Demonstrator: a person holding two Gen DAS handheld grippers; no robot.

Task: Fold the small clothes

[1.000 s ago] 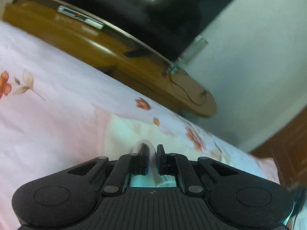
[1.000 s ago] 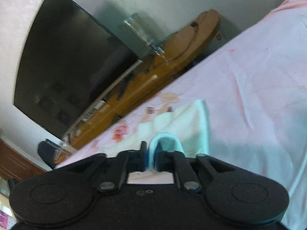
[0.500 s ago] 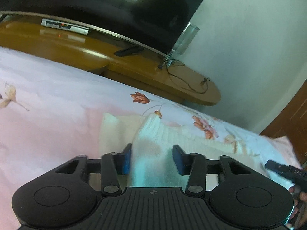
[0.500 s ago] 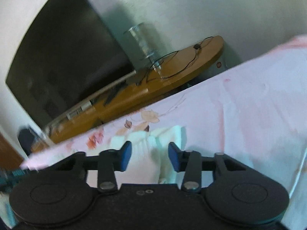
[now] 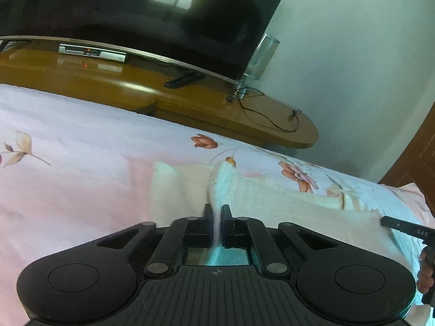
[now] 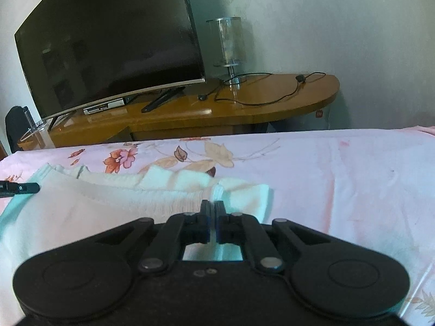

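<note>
A pale knitted garment (image 5: 285, 206) is lying flat on the pink flowered bedsheet (image 5: 81, 168). The left gripper (image 5: 216, 213) is sitting at 6 o'clock in its view, tilted downward, and its jaws are pinching a raised fold of the garment that runs toward 12 o'clock. The right gripper (image 6: 212, 207) is also at 6 o'clock in its own view, pointing downward; its jaws are closing on a thin ridge of the garment's edge, with the cloth spreading toward 9 o'clock. A hand (image 5: 425, 271) is showing at 3 o'clock in the left view.
</note>
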